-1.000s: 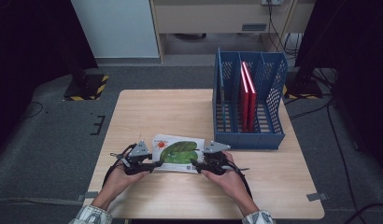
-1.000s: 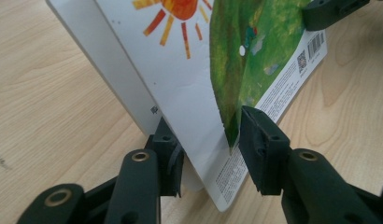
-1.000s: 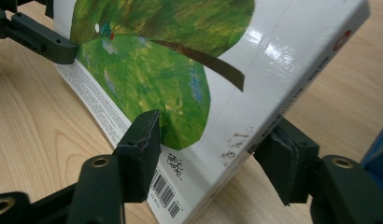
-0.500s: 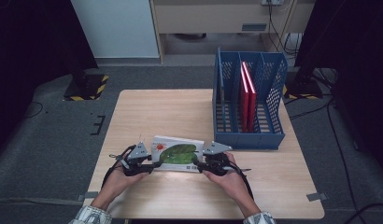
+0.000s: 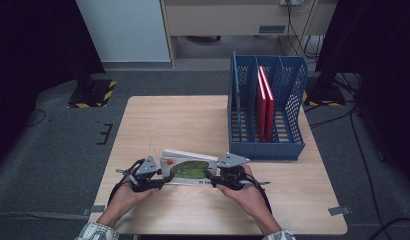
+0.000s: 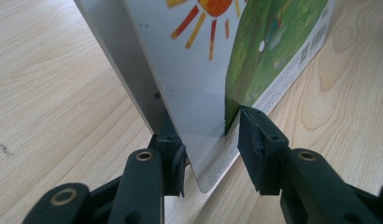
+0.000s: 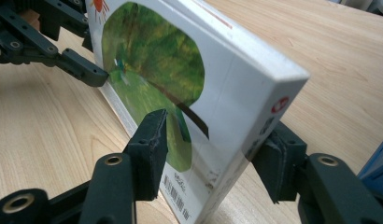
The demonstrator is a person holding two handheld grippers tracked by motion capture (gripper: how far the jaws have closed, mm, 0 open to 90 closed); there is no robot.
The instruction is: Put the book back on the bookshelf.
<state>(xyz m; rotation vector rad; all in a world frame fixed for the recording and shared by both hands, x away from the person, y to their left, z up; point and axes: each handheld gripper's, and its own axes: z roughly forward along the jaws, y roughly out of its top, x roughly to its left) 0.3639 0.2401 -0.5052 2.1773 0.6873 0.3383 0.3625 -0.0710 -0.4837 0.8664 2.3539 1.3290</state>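
A white picture book (image 5: 188, 167) with a sun and a green tree on its cover stands tilted on its long edge near the table's front. My left gripper (image 5: 165, 179) is shut on its left end, and in the left gripper view the pads (image 6: 255, 135) clamp the book (image 6: 199, 70) by cover and back. My right gripper (image 5: 208, 177) holds the right end near the spine. Its jaws have just been opening a little, with the book (image 7: 180, 70) still between the pads (image 7: 152, 135) and touching them. The left gripper's fingertip (image 7: 91, 74) shows farther along the cover.
A blue slotted file rack (image 5: 265, 147) stands at the table's right rear, with red books (image 5: 265, 100) upright in one slot. Bare wooden tabletop (image 5: 183, 120) lies between the book and the rack. The table's front edge is close behind both hands.
The book has tipped up from lying flatter to standing more on its long edge. Both hands stay in about the same place.
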